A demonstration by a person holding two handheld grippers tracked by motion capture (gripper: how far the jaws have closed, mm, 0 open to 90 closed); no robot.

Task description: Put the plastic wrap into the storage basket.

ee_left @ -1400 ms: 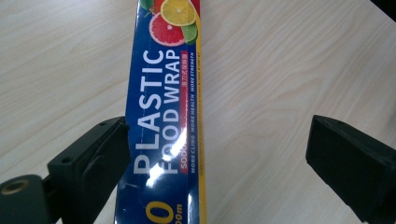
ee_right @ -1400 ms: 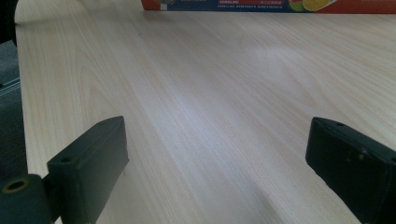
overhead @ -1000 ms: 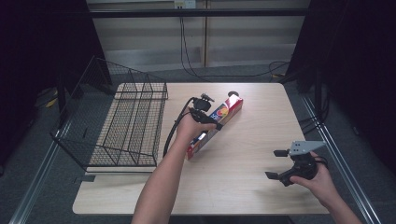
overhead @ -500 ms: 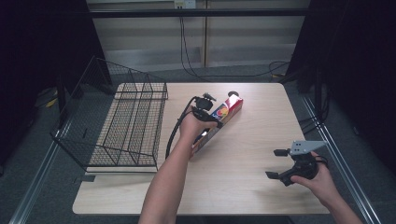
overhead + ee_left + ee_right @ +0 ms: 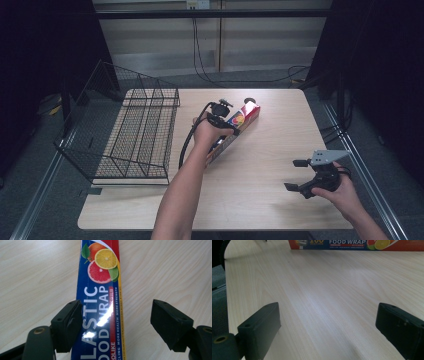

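Observation:
A long blue and red box of plastic food wrap [image 5: 246,114] lies slantwise on the table, with citrus fruit printed on it [image 5: 100,290]. My left gripper [image 5: 222,117] points down over its middle. In the left gripper view the box runs between the jaws of this gripper [image 5: 116,310], which have just been closing. The left pad [image 5: 67,325] is at the box's edge, while the right pad [image 5: 170,322] stands clear of it. My right gripper [image 5: 296,175] hovers open over bare wood at the near right, its jaws [image 5: 327,312] wide apart. The box's side [image 5: 352,243] shows far ahead of them.
A black wire basket [image 5: 140,130] stands on the left part of the wooden table [image 5: 270,150], one side folded outward past the edge. A black cable [image 5: 187,140] loops from the left gripper. Dark floor and cables surround the table.
The left hand has shifted slightly over the box. The right hand and the box have stayed put.

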